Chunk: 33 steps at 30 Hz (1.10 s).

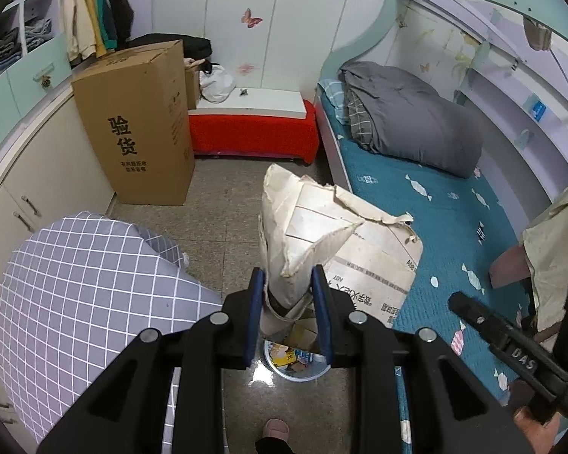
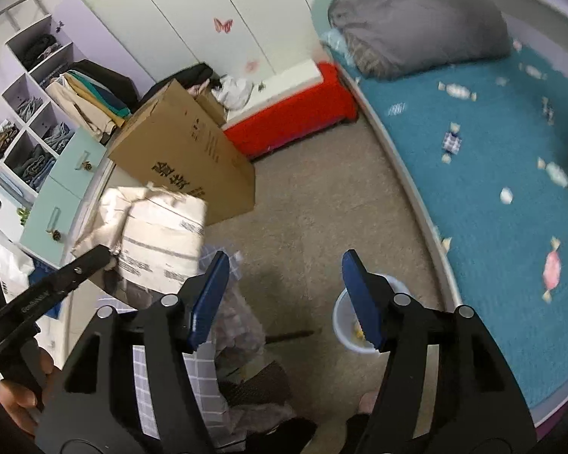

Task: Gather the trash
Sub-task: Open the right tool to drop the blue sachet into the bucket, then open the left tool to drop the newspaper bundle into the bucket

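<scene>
A torn, crumpled white cardboard box hangs in the air between the blue pads of my left gripper, which is shut on its lower corner. Directly below it on the floor stands a small white trash bin with wrappers inside. In the right wrist view the same cardboard shows at the left, and the bin sits behind the right finger. My right gripper stands open over the bare floor with nothing between its pads.
A tall brown carton stands by the left cabinets, with a red bench behind it. The bed with a teal cover and grey duvet runs along the right. A checked cloth bundle lies at the left.
</scene>
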Available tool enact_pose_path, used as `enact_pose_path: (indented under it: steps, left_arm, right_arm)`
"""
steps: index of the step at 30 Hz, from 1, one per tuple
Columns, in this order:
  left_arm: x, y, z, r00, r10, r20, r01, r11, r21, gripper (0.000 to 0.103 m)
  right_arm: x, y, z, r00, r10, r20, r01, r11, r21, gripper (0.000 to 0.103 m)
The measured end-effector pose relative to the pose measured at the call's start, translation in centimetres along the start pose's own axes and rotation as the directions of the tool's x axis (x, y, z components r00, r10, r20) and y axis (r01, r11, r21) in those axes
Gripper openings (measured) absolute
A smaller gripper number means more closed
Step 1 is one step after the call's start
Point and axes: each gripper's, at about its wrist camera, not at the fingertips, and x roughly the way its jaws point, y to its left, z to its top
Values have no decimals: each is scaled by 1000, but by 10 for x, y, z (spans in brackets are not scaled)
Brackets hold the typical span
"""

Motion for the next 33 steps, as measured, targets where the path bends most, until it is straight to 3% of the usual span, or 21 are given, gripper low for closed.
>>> enact_pose_path:
  steps: [8, 23, 33]
  left_arm:
    - [9, -24, 0, 999, -32, -11, 33, 998, 55, 25]
    - [25, -64, 0, 997, -69, -42, 74, 990, 120, 26]
    - [39, -75, 5, 997, -55, -51, 62, 989, 137, 26]
  right_arm:
    - [-36, 5, 2, 991, -63, 121, 74, 994, -81, 67]
    - [-56, -17, 2, 981, -112, 161, 122, 991, -51, 70]
    - [-57, -29, 6, 978, -122, 167, 128, 991, -28, 71]
